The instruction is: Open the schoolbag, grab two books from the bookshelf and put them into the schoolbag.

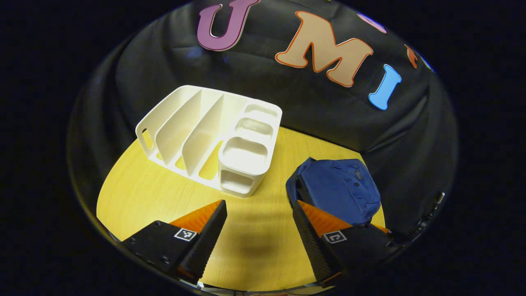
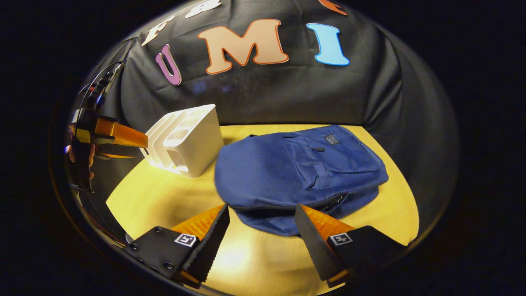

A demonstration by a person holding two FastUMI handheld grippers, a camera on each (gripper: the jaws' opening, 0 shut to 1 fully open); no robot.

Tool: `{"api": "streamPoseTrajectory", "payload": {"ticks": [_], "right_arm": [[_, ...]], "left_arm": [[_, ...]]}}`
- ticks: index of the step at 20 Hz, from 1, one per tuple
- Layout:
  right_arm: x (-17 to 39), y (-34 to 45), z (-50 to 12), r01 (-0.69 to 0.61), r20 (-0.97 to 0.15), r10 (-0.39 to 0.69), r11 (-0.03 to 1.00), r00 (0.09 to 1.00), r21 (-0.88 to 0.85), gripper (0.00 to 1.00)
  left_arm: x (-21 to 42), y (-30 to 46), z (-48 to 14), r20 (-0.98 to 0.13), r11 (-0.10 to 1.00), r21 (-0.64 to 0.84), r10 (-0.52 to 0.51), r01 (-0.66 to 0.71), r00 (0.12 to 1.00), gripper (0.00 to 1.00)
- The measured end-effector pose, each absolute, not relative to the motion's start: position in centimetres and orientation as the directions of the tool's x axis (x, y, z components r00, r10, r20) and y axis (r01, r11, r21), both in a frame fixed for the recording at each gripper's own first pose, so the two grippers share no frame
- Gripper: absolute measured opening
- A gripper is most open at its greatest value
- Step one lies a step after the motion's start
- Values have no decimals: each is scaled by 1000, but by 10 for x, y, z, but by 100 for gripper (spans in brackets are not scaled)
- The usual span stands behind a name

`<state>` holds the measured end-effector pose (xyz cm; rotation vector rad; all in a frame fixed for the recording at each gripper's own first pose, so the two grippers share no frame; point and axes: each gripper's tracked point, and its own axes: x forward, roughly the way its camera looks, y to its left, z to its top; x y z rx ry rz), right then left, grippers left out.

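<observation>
The blue schoolbag lies flat just beyond the right gripper, whose jaws stand apart. The left gripper is likewise spread, facing the white bookshelf on the yellow table.

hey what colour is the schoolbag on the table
Dark navy blue. The schoolbag shows best in the right gripper view.

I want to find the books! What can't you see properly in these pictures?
- Inside the schoolbag: right gripper view, its blue cloth covers it.
- Bookshelf slots: right gripper view, its end wall hides them.
- Schoolbag's near edge: left gripper view, the left gripper finger covers it.
</observation>
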<state>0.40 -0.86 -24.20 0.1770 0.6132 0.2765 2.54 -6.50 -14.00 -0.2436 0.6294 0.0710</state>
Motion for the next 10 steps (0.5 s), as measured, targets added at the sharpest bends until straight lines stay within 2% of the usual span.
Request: {"api": "streamPoseTrajectory", "payload": {"ticks": [5,8,10], "right_arm": [[-2,-5,-196,-169,-464,272,953,843,251,99],[13,-7,-144,-173,-353,253,954,901,244,100],[23,-10,-108,-169,-277,233,957,932,237,100]], "left_arm": [[8,-34,-109,-523,979,-117,83,-168,848,95],[4,-18,-72,-418,984,-25,148,-174,896,95],[3,-11,-37,-308,984,14,173,-177,935,95]]}}
